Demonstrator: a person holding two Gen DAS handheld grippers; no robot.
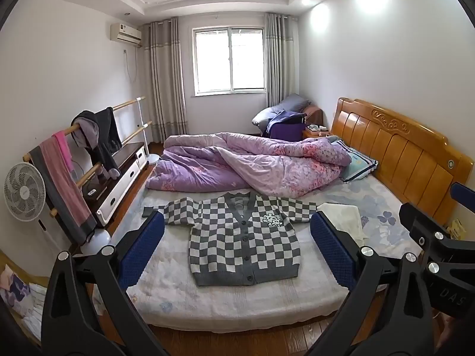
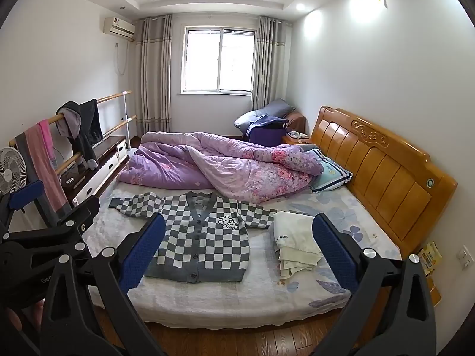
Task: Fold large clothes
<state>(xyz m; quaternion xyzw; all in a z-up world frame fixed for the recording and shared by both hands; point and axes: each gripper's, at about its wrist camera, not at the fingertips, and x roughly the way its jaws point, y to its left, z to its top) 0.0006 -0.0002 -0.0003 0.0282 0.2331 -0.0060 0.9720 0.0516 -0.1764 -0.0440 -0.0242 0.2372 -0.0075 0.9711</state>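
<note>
A grey and white checkered cardigan (image 1: pixel 242 238) lies flat and buttoned on the bed, sleeves spread; it also shows in the right wrist view (image 2: pixel 202 237). My left gripper (image 1: pixel 237 237) is open and empty, held above the bed's near edge in front of the cardigan. My right gripper (image 2: pixel 239 238) is open and empty, to the right of the left one, facing the cardigan's right side. A folded cream garment (image 2: pixel 297 244) lies on the bed right of the cardigan; it also shows in the left wrist view (image 1: pixel 341 215).
A rumpled purple floral quilt (image 1: pixel 252 163) fills the far half of the bed (image 1: pixel 237 302). A wooden headboard (image 1: pixel 400 148) stands at the right. A clothes rail with hanging garments (image 1: pixel 89 142), a fan (image 1: pixel 23 192) and a low cabinet (image 1: pixel 124 172) stand left.
</note>
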